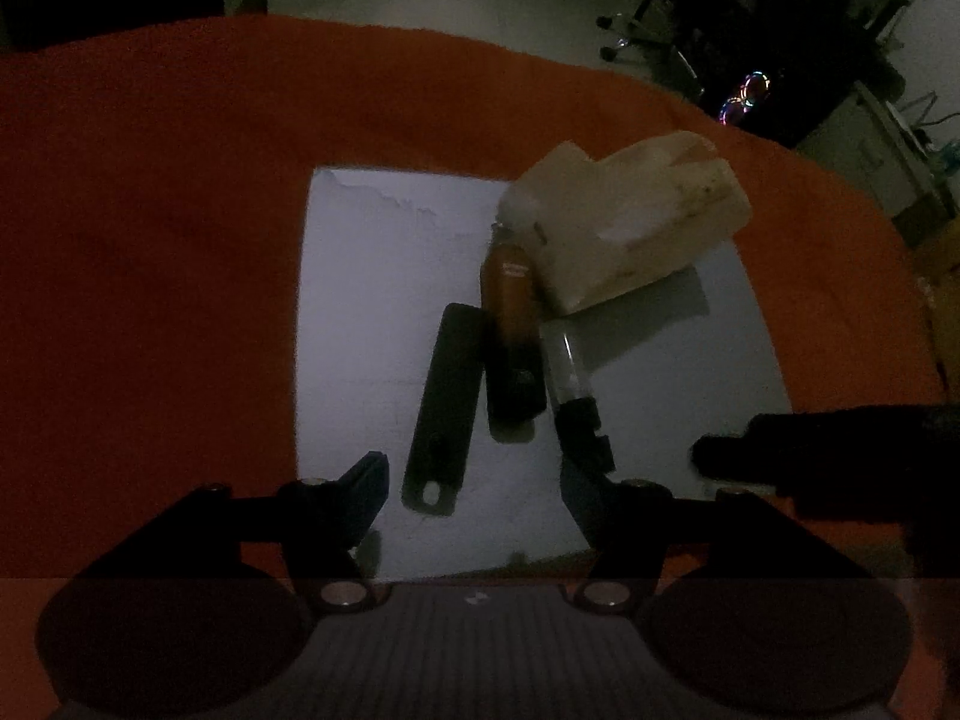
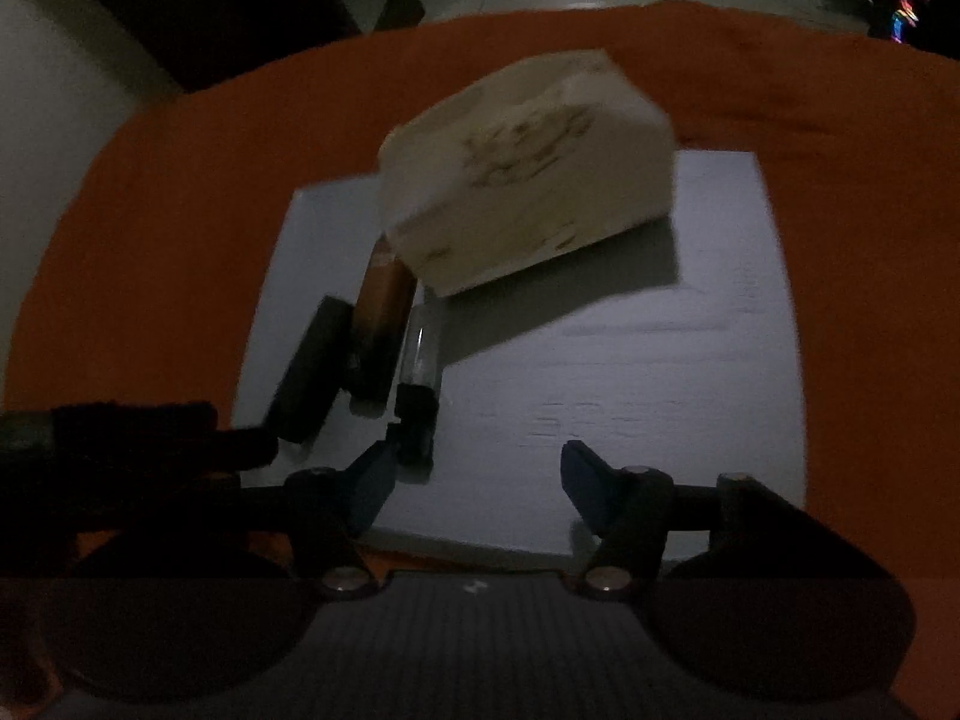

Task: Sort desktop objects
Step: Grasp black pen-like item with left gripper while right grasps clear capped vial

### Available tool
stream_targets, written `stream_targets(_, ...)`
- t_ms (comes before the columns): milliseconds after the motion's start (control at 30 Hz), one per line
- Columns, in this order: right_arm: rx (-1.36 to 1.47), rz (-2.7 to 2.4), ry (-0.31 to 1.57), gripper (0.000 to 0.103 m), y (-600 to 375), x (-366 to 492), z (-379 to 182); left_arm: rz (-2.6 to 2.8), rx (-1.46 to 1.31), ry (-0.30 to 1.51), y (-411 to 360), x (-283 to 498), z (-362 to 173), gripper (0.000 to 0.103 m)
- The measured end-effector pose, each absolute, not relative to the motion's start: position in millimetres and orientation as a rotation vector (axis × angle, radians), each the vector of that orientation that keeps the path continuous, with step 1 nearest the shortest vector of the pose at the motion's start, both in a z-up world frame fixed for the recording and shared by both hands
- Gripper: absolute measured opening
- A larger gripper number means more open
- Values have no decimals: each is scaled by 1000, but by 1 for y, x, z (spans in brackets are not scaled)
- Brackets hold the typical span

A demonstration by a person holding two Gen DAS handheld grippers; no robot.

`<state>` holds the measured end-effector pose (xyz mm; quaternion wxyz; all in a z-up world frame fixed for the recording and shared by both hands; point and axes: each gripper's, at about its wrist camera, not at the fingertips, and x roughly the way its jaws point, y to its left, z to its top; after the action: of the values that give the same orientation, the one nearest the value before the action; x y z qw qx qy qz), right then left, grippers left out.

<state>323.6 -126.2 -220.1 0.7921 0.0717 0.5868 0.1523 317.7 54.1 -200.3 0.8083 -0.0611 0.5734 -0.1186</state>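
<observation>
Things to sort: black bar (image 1: pixel 443 405), brown tube (image 1: pixel 510 324), clear pen (image 1: pixel 573 384) lie side by side just ahead of left claw (image 1: pixel 474 483) | pale box (image 1: pixel 624 222) farther ahead | right claw (image 2: pixel 477 474) fingers apart, holds nothing | left claw apart too | sorting looks not begun; all four wait on white sheet (image 1: pixel 372 312)

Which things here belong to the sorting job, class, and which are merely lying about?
Belonging to the job:
black flat stick
brown bottle
clear tube with black cap
cream box
white sheet

Lying about:
orange cloth
office chair
lit computer case
</observation>
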Motion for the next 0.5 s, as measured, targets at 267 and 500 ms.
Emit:
stream_targets(267,106,358,1313,59,-96,335,-256,-273,-130,1242,64,342,-230,60)
stream_targets(500,104,374,1342,55,-77,345,-271,-307,-131,1286,62,348,-241,29)
